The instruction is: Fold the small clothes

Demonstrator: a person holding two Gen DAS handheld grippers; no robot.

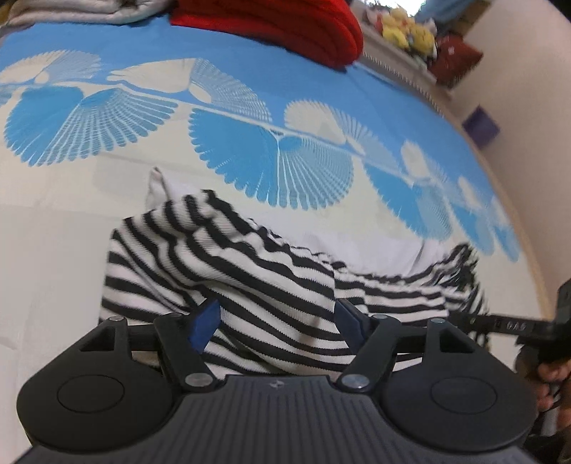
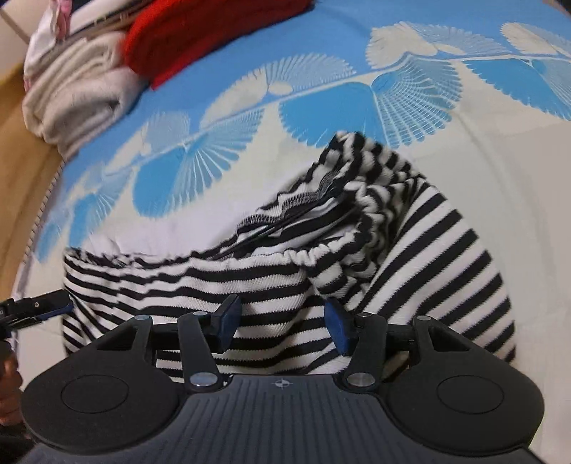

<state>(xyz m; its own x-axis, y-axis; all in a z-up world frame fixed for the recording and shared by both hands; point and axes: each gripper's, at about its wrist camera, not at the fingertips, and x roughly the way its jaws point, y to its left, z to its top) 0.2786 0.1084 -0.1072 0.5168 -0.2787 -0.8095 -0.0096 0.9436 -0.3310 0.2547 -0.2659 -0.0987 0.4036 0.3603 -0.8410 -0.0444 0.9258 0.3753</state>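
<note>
Striped garment [image 1: 271, 285] on patterned bedsheet [image 1: 71, 221]

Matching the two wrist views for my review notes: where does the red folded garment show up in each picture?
Left wrist view: the red folded garment lies at the top centre, on the blue part of the bedspread.
Right wrist view: the red folded garment lies at the top left, beside the grey folded garment.
Shared landmark: the striped garment lying just beyond the fingers in both views.
</note>
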